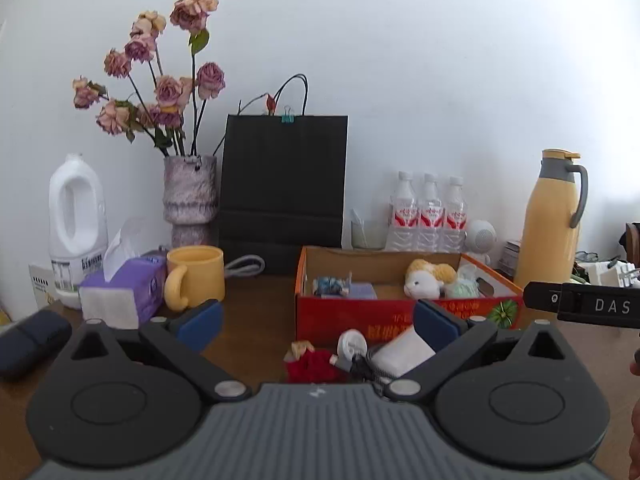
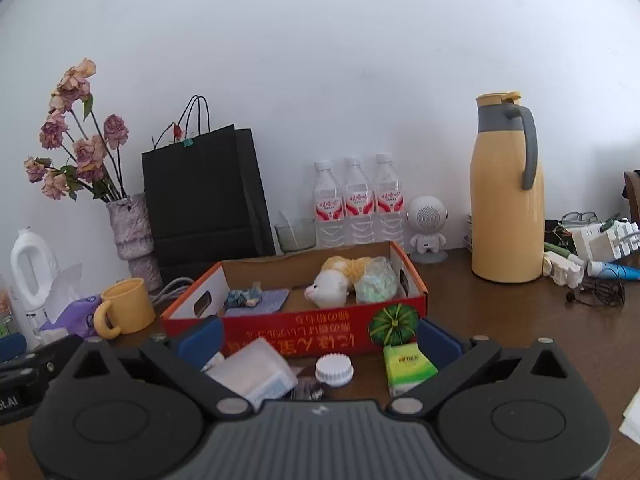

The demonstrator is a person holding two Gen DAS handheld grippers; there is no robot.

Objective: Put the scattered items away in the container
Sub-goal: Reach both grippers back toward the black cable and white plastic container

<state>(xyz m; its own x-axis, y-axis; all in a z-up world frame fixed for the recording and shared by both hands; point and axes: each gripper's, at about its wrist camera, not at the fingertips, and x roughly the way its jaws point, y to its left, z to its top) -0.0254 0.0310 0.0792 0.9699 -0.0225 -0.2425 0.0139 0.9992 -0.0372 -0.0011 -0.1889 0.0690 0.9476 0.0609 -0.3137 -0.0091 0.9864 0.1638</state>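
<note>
Both grippers' fingers (image 1: 200, 319) spread wide before the red cardboard box (image 2: 296, 334) holding toys.

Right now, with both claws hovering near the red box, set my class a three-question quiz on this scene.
1. True or false: the plush cat lies inside the red box.
2. Which item sits on the table nearest the right claw's right finger? A) green tissue pack B) yellow mug C) yellow thermos
3. Fill in: both claws are ___, holding nothing.

Key: 1 true; 2 A; 3 open.
</note>
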